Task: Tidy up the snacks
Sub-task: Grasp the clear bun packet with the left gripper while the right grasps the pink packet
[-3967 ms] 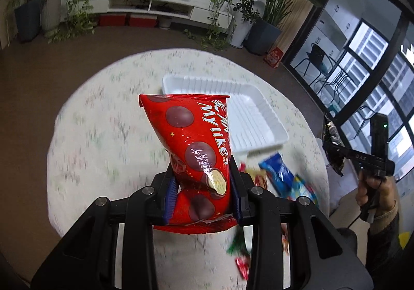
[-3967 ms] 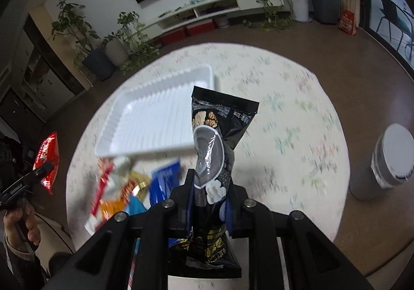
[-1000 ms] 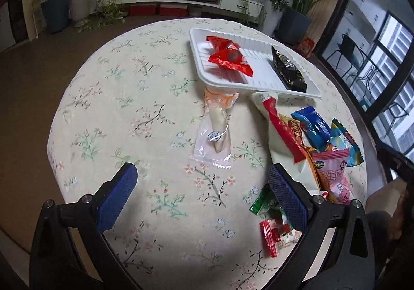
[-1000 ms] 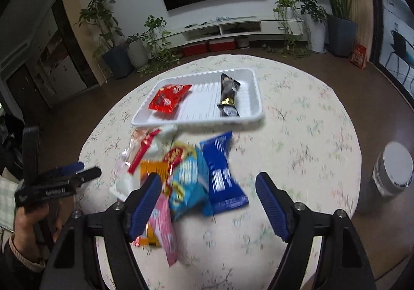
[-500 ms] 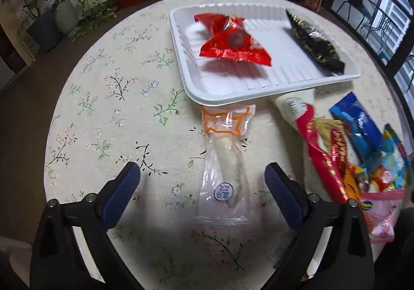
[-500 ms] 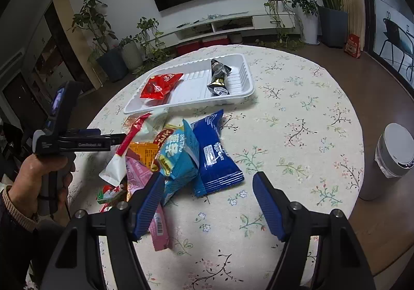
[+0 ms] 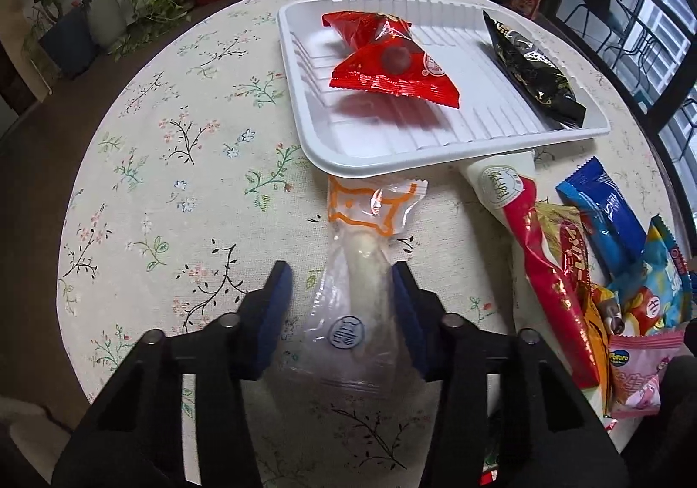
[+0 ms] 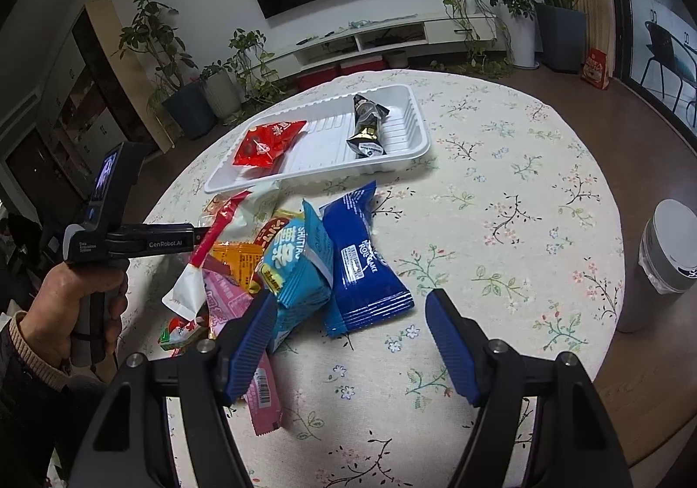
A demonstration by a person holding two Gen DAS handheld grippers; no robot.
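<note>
Left gripper point(image 7: 340, 287) over flowered table point(image 7: 174, 166), jaws just closing round clear packet point(image 7: 357, 270) with white stick inside; right pad touches wrapper, left pad apart from it. Packet flat on cloth, top end just beside white tray point(image 7: 392, 161). Tray holds red bag point(image 7: 387, 61) and black bag point(image 7: 531, 70). Right gripper point(image 8: 350, 314) spread wide, nothing between pads, above blue pack point(image 8: 361, 253) in snack pile

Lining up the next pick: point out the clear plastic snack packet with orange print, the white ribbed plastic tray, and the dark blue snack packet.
Clear plastic snack packet with orange print point(image 7: 353, 292), left wrist view, its pale middle.
White ribbed plastic tray point(image 7: 479, 65), left wrist view, bare ribbed floor.
Dark blue snack packet point(image 8: 363, 266), right wrist view, its centre.
</note>
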